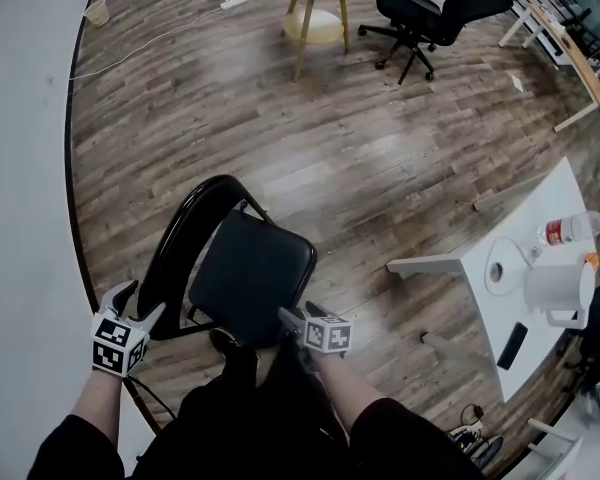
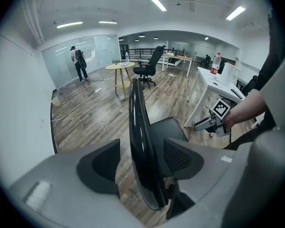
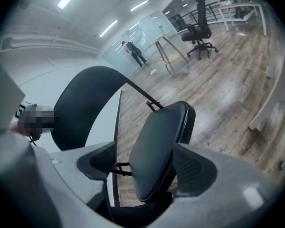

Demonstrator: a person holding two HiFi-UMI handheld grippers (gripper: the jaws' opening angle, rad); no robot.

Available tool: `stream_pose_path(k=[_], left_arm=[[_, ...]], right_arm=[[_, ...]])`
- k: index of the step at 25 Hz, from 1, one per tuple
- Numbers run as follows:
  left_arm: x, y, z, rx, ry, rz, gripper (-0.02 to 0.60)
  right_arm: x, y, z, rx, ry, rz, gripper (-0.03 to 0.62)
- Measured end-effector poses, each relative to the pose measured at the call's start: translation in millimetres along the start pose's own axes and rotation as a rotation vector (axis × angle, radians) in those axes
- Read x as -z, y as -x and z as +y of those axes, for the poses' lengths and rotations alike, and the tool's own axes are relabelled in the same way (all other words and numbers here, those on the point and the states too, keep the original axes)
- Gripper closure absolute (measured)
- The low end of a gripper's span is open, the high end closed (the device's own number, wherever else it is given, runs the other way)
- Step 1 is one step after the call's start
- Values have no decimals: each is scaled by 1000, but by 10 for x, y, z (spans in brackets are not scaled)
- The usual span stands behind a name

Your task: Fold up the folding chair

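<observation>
Black folding chair (image 1: 250, 278) stands unfolded on the wooden floor (image 1: 380, 158). Left gripper (image 1: 138, 303) is open around its backrest (image 2: 140, 141), and right gripper (image 1: 292, 320) is open around its seat (image 3: 156, 151), not squeezing.

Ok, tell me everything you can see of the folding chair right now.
The folding chair is black: a glossy curved backrest on thin tubing and a padded seat, tipped up steeply but not yet flat against the back. It stands on the wood floor beside the white wall. The backrest's edge runs between the jaws of the left gripper, the seat between those of the right gripper; both stand open, neither pinching.
</observation>
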State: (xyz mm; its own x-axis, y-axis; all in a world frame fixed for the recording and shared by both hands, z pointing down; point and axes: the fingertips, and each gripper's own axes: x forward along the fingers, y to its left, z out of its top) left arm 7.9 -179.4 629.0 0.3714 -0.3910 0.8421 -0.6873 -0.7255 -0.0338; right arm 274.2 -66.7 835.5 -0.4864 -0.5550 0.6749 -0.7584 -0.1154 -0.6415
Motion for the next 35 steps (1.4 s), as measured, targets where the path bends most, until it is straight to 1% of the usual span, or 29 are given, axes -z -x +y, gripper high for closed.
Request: stream_pose_path(k=[5,9,12,18,24,30,35], left_arm=[[90,-40,39,17,-4,29,284],[107,-68,34,32,-9,38,282],[108,-79,-8,46,-14,47,282],[128,-143,-94,84,-44,79,282],[171,-222,-150,110,-64,116,284],[273,-253,-248,157,-62,155,289],[297,-281,-284,179,-49,168,298]], right_arm=[[66,-233,-214,36,-39,20,221],[151,-408,-408,81,-112,33,210],[181,-469,-550,112,-143,32,206],[217,-627,-783,135,-188,31,204],[215,-815,-890,121,-193,36,203],[249,-975,-949,87,-268,31,203],[281,-1105,-967,33,-324,29,203]])
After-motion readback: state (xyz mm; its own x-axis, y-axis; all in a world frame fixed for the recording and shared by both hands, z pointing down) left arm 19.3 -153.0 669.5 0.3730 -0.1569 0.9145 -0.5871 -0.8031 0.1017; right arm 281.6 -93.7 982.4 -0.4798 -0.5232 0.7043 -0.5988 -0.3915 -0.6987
